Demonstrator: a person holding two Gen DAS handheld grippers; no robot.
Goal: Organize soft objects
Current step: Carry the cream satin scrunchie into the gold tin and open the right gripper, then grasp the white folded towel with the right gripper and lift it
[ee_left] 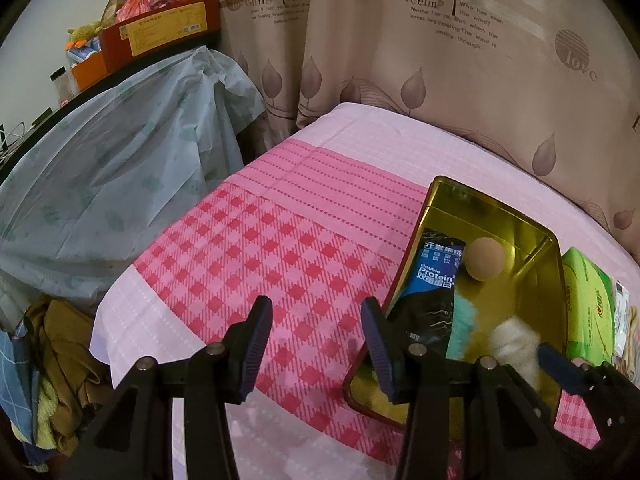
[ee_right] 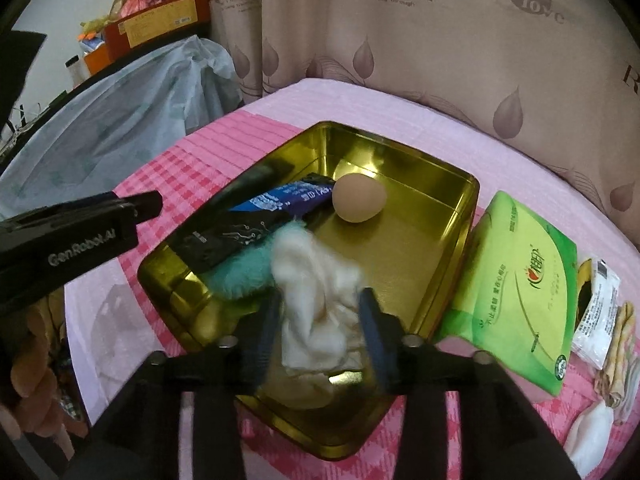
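A gold metal tin (ee_right: 432, 248) lies open on the pink checked bed. Inside it are a tan ball (ee_right: 359, 197), a dark protein packet (ee_right: 256, 216) and a teal fluffy piece (ee_right: 236, 276). My right gripper (ee_right: 320, 328) is over the tin's near end, its fingers closed around a white fluffy cloth (ee_right: 316, 292). My left gripper (ee_left: 316, 344) is open and empty over the bed, just left of the tin (ee_left: 520, 236). The white cloth (ee_left: 516, 344) and the right gripper's fingertip (ee_left: 560, 368) also show in the left wrist view.
A green tissue pack (ee_right: 516, 292) lies right of the tin, with a small white packet (ee_right: 596, 312) and folded cloths (ee_right: 620, 360) beyond. A covered table (ee_left: 112, 168) with boxes stands at the left. A curtain (ee_left: 440, 48) hangs behind the bed.
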